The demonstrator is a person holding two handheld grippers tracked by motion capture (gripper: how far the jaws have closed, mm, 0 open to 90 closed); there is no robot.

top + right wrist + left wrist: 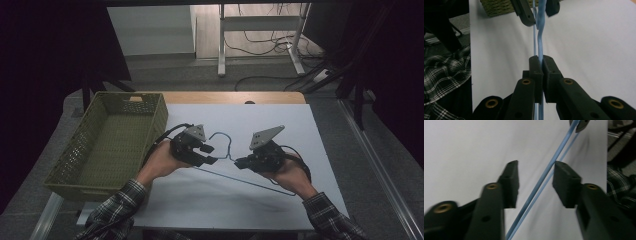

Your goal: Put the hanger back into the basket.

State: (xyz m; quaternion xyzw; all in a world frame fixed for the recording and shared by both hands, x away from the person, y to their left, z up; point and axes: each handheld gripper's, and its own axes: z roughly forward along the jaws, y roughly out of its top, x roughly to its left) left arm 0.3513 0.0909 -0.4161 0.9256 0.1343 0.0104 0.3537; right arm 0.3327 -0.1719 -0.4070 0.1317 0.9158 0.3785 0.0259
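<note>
- The blue wire coat hanger (227,150) lay low over the white sheet (260,120) on the bench, near its middle, between the two hands.
- Its long straight bar ran slantwise in the high view, from beside the left gripper (209,154) down to a far corner near the person's right wrist; that was its long axis.
- The hook end curled up and away from the person, toward the back edge of the bench, just right of the left gripper.
- The right gripper (239,162) was clenched on the hanger's wire; in the right gripper view the jaws pinched the twisted neck (540,56) tight, with the wire running straight ahead.
- The left gripper's jaws stood apart with two blue strands (541,180) passing between them; one strand ran close along the right-hand jaw, but no squeeze was visible, so released.
- The left gripper view was motion-blurred on its near jaw, and the strands ran off the frame's bottom edge.
- In the high view the dim light made the thin wire hard to trace where the grippers covered it.
- A green woven basket (85,165) sat at the bench's left side, well apart from the hanger.
</note>
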